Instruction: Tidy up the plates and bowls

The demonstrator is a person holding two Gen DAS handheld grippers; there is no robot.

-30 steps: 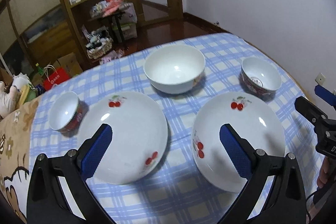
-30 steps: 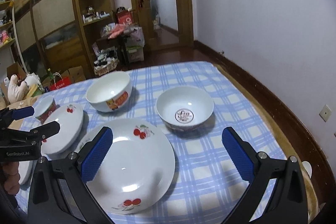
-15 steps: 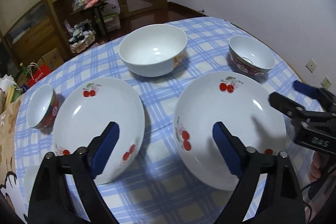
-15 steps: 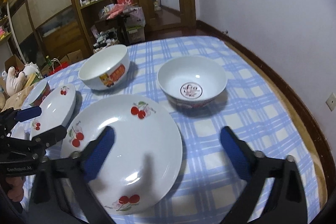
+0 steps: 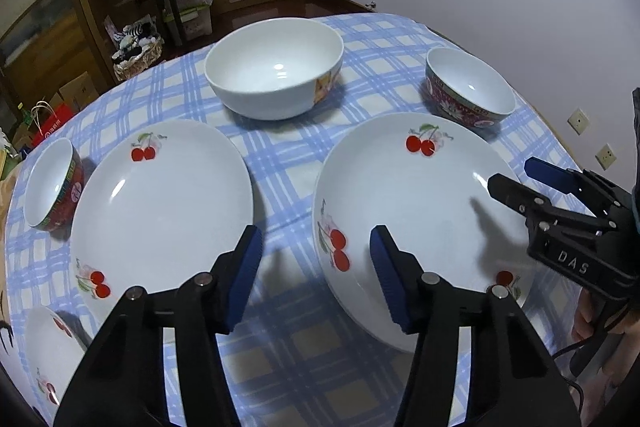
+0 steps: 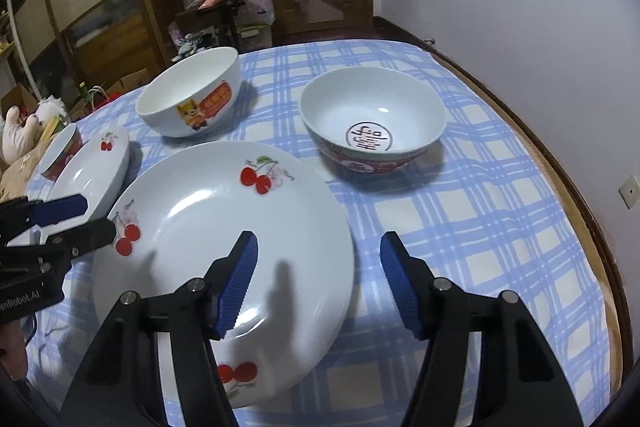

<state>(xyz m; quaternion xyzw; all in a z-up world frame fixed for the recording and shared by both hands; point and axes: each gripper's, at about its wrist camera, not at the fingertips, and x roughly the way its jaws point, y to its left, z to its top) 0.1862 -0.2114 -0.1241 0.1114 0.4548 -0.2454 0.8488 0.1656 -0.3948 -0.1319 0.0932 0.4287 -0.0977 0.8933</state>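
Note:
Two white cherry-print plates lie on the blue checked tablecloth: the left plate (image 5: 160,203) and the right plate (image 5: 416,211), which also shows in the right wrist view (image 6: 216,251). A large white bowl (image 5: 276,67) stands behind them. A red-patterned bowl (image 5: 468,91) stands at the right, and a small red bowl (image 5: 52,183) at the left. My left gripper (image 5: 316,275) is open over the gap between the plates, its right finger over the right plate's left rim. My right gripper (image 6: 320,279) is open, straddling that plate's right rim.
Part of another cherry plate (image 5: 48,359) shows at the lower left. The round table's wooden edge (image 6: 580,195) curves close to the wall on the right. Shelves and floor clutter (image 6: 224,3) lie beyond the table.
Both grippers have come lower and closer to the right plate, and their fingers have narrowed but stay open. The dishes have not moved.

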